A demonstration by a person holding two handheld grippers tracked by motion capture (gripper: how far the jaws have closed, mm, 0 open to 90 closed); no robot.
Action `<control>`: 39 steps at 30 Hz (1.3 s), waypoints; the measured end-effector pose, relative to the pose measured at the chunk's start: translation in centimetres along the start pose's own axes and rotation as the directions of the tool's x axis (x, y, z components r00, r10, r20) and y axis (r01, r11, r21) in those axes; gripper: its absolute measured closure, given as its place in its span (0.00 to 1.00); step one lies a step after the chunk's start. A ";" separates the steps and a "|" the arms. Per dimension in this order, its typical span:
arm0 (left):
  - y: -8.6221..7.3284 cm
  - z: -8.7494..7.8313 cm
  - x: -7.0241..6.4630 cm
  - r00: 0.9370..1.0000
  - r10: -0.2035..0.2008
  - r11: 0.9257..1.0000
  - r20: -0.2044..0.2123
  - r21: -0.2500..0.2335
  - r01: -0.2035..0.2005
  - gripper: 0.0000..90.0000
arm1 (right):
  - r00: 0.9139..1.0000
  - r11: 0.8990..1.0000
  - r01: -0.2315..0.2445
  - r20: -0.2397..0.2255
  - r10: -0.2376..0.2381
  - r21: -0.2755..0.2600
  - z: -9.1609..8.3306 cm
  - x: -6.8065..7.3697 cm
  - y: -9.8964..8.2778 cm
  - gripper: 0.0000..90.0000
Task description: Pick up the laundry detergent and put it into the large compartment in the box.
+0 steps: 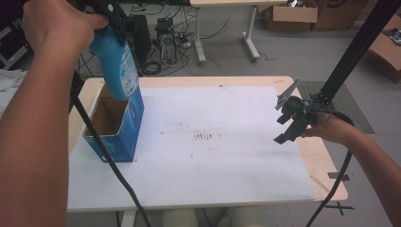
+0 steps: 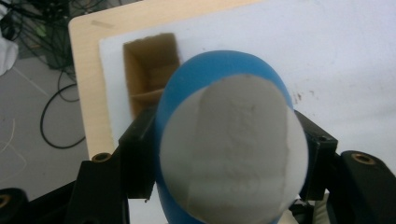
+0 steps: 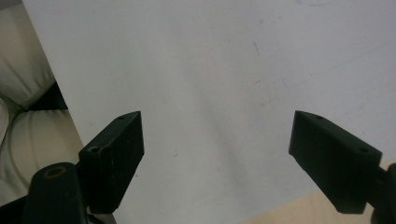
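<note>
Left gripper [image 2: 224, 154] is clamped on a blue bottle [image 2: 229, 149], one black jaw pressed against each side of its body, so that the bottle's pale grey base faces the left gripper view. From the high view the left hand [image 1: 59, 21] holds the bottle [image 1: 117, 61] tilted above an open cardboard box [image 1: 116, 125] with blue outer walls, the bottle's lower end hanging over the box's far right corner at the rim; whether it touches the rim cannot be told. That box stands on the white sheet [image 1: 227, 161] covering the table [image 1: 326, 165], close to the sheet's left edge. Well to the right of the box, the right gripper [image 1: 289, 124] hovers over the sheet's right edge, its jaws wide apart with nothing between them; the right gripper view shows bare white sheet [image 3: 210, 70] between the two jaws.
</note>
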State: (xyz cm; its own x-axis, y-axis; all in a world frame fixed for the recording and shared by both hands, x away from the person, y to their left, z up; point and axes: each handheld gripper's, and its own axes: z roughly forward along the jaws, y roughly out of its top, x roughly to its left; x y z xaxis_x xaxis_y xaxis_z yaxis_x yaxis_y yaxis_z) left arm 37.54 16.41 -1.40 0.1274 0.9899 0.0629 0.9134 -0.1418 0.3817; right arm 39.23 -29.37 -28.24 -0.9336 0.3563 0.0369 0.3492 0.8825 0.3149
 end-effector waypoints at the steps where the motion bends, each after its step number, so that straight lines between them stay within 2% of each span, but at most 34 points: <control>1: 0.0 0.1 0.2 1.000 -0.010 1.000 -0.009 0.004 0.010 0.42 | 1.000 1.000 0.002 0.000 -0.002 -0.002 0.0 0.0 0.0 0.20; 5: -0.2 0.7 1.2 0.998 -0.052 0.999 -0.027 -0.016 0.052 0.42 | 1.000 1.000 -0.001 -0.003 0.001 0.005 0.2 -0.1 0.1 0.20; 9: -0.6 1.6 2.2 0.994 -0.103 0.994 -0.034 -0.048 0.101 0.42 | 1.000 1.000 0.000 -0.007 0.000 0.007 0.3 -0.1 0.1 0.20; 15: -1.1 3.8 3.3 0.989 -0.140 0.989 -0.049 -0.045 0.138 0.42 | 1.000 1.000 -0.009 -0.008 0.009 0.009 0.5 -0.3 0.0 0.20; 21: -1.8 6.7 4.1 0.989 -0.136 0.990 -0.065 -0.037 0.133 0.42 | 1.000 1.000 -0.012 -0.011 0.013 0.015 0.7 -0.4 -0.1 0.20; 22: -1.8 6.7 4.1 0.989 -0.136 0.990 -0.065 -0.037 0.133 0.42 | 1.000 1.000 -0.012 -0.011 0.013 0.015 0.7 -0.4 -0.1 0.20; 23: -2.0 7.7 4.5 0.988 -0.139 0.990 -0.065 -0.037 0.137 0.42 | 1.000 1.000 -0.015 -0.014 0.015 0.017 0.8 -0.5 0.0 0.20; 27: -2.5 9.4 4.9 0.988 -0.138 0.990 -0.066 -0.029 0.136 0.42 | 1.000 1.000 -0.019 -0.015 0.020 0.021 0.8 -0.5 0.0 0.20; 37: -3.6 12.3 5.8 0.989 -0.131 0.991 -0.074 0.006 0.132 0.42 | 1.000 0.999 -0.027 -0.008 0.027 0.024 0.7 -0.7 0.0 0.20; 39: -3.8 12.8 5.8 0.988 -0.133 0.991 -0.077 0.001 0.133 0.42 | 1.000 0.999 -0.029 -0.008 0.029 0.026 0.8 -0.7 0.1 0.20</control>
State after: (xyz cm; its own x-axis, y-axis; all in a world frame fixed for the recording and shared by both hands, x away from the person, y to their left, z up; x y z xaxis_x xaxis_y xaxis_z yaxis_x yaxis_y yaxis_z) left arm 39.74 22.83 -14.30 -0.0248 0.9963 0.0823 0.9224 -0.0089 0.3861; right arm 39.94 -29.30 -28.96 -0.9236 0.3795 0.0539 0.3782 0.8795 0.2889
